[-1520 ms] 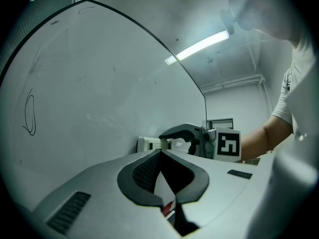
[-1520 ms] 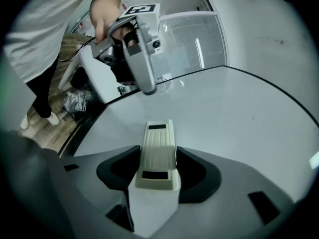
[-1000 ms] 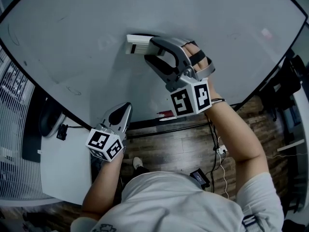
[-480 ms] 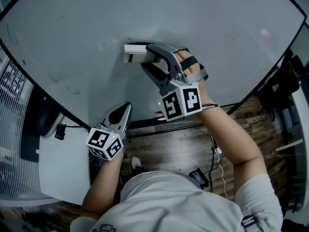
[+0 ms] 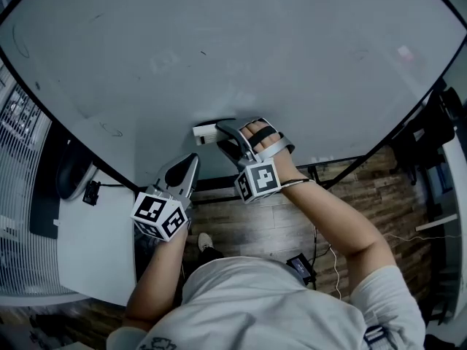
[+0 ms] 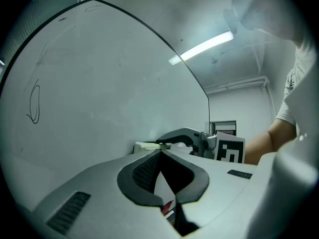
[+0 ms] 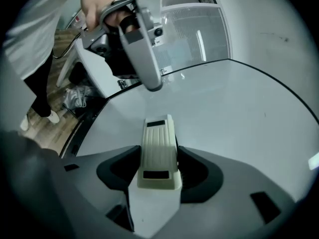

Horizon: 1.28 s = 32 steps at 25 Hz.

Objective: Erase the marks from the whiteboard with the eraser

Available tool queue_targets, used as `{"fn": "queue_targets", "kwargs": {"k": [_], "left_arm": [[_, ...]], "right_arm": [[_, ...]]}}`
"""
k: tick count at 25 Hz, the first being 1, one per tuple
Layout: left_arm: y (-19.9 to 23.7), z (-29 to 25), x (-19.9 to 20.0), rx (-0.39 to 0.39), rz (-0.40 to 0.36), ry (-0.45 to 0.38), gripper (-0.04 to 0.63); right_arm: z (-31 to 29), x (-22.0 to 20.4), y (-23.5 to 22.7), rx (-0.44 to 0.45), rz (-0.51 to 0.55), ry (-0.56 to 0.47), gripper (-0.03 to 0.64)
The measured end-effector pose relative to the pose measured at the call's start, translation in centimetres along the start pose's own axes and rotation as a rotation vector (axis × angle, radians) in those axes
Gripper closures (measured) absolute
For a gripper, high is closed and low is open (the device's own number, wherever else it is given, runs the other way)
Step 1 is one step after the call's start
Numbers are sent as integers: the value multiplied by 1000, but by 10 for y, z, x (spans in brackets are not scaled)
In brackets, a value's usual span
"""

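The whiteboard (image 5: 241, 42) fills the upper head view. It carries faint dark marks: a loop (image 6: 34, 103) at the left and a small curl (image 5: 111, 130) near the lower edge. The cream eraser (image 7: 158, 153) lies flat against the board, and my right gripper (image 7: 158, 159) is shut on it. In the head view the eraser (image 5: 205, 132) sits just above the board's bottom edge, with the right gripper (image 5: 217, 133) behind it. My left gripper (image 5: 191, 159) hangs below and left of the eraser, off the board. Its jaws are shut with nothing between them.
A white table (image 5: 95, 246) and a slatted grille (image 5: 14, 122) lie to the left. Below me are the wooden floor (image 5: 263, 224), cables and a small black device (image 5: 300, 266). Dark furniture (image 5: 434, 122) stands past the board's right edge.
My right gripper has carried the eraser down the board, from its middle to just above the bottom edge. The left gripper has stayed where it was.
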<state>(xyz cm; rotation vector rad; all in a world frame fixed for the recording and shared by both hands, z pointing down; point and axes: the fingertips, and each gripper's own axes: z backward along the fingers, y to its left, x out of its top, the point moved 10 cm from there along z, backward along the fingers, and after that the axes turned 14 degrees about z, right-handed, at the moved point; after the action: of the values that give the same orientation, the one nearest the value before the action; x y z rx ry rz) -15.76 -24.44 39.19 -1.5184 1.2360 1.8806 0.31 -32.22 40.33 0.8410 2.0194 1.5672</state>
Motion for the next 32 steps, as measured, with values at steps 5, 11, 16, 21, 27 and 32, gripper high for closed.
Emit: {"fn": "queue_targets", "kwargs": {"k": [5, 11, 16, 21, 27, 32], "left_arm": [[4, 3, 1, 12, -1, -3, 588], [-1, 10, -6, 28, 12, 6, 588], [-10, 23, -4, 60, -2, 8, 588], [-16, 41, -12, 99, -10, 25, 588], [-21, 71, -10, 120, -34, -41, 588], [-22, 94, -6, 107, -44, -63, 588]], "right_arm": [[-5, 0, 8, 29, 25, -6, 385], [-3, 3, 10, 44, -8, -7, 385], [9, 2, 7, 24, -72, -17, 385], [38, 6, -5, -43, -265, -82, 384], [78, 41, 0, -106, -583, -169, 385], [100, 84, 7, -148, -737, -181, 385]]}}
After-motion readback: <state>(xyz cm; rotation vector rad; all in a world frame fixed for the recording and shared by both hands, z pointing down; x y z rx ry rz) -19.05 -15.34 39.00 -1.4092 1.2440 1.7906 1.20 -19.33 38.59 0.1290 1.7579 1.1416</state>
